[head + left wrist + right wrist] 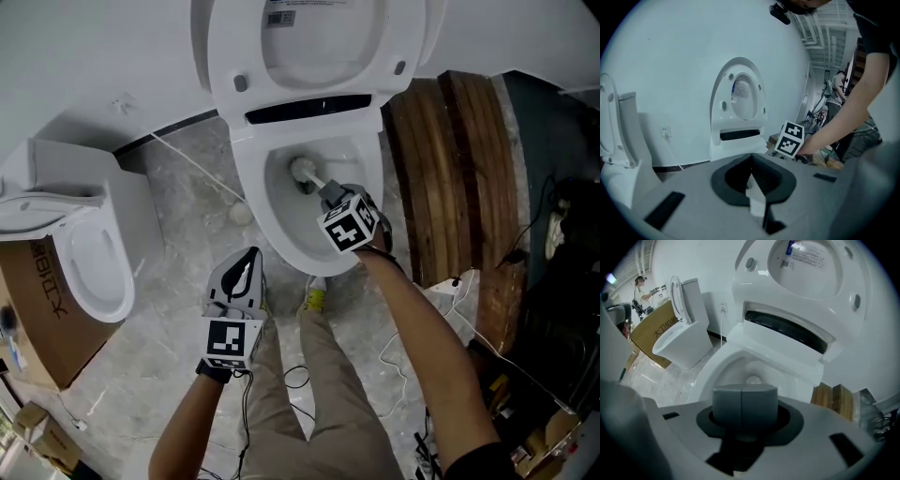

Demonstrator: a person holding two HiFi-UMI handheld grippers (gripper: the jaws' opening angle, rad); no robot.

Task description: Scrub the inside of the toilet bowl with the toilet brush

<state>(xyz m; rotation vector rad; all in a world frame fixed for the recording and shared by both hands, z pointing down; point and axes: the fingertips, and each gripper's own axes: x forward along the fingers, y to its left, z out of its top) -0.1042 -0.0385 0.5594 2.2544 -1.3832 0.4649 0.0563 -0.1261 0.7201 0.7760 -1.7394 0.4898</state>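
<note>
The white toilet stands at the top middle of the head view with its lid raised. Inside the bowl the toilet brush has its pale head near the drain. My right gripper reaches over the bowl's right rim and is shut on the brush handle. In the right gripper view the jaws are pressed together and hide the handle, with the brush head beyond them. My left gripper hangs shut and empty over the floor, in front of the bowl's left side. In its own view it faces the toilet.
A second toilet sits on a cardboard box at the left. Dark wooden planks lie right of the bowl. A white cord crosses the grey marble floor, and cables trail at the right. The person's legs stand below the bowl.
</note>
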